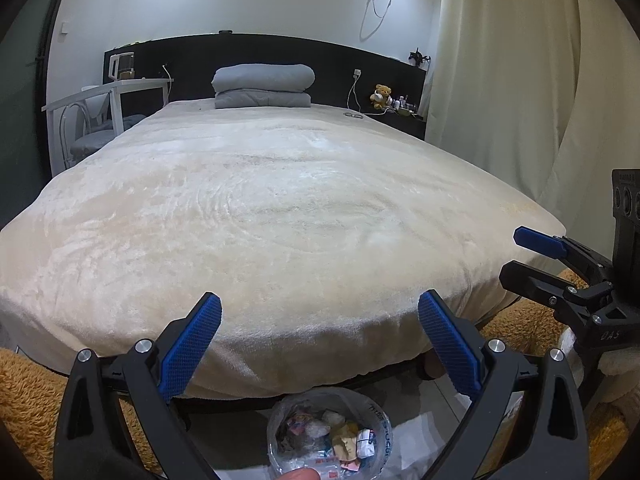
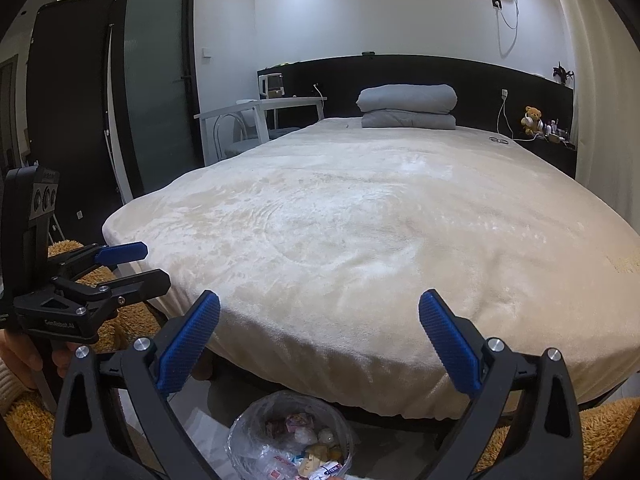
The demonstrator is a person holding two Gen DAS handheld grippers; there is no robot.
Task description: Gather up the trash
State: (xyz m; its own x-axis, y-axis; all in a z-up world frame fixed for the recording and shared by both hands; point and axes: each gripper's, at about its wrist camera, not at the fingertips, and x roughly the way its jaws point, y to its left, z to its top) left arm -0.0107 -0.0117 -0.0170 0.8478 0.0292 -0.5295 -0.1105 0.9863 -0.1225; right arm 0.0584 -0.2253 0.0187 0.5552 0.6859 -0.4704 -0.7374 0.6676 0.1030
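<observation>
1. A clear bin (image 1: 330, 436) lined with plastic sits on the floor at the foot of the bed, already holding wrappers (image 1: 340, 438) and crumpled paper; it lies below and just in front of both tongs, with no long axis to speak of.
2. The left tongs (image 1: 320, 336) stand wide and hold nothing, their blue pads (image 1: 192, 344) framing the bed's edge above the bin.
3. The right tongs (image 2: 320, 336) are likewise wide and empty; seen from the left wrist they sit off to the side (image 1: 532, 256), level with the mattress corner.
4. Judging by both views, the bin sits roughly midway between the two hands, slightly toward the left one.
5. The bed (image 1: 280, 208), spread with a cream fleece blanket, shows no loose trash on its surface that can be made out.
6. A folded grey quilt (image 1: 262, 86) rests at the black headboard.
7. Far right, a teddy bear (image 1: 382, 96) sits on a shelf among small bottles; far left, a white counter (image 1: 120, 88) stands with a chair.
</observation>
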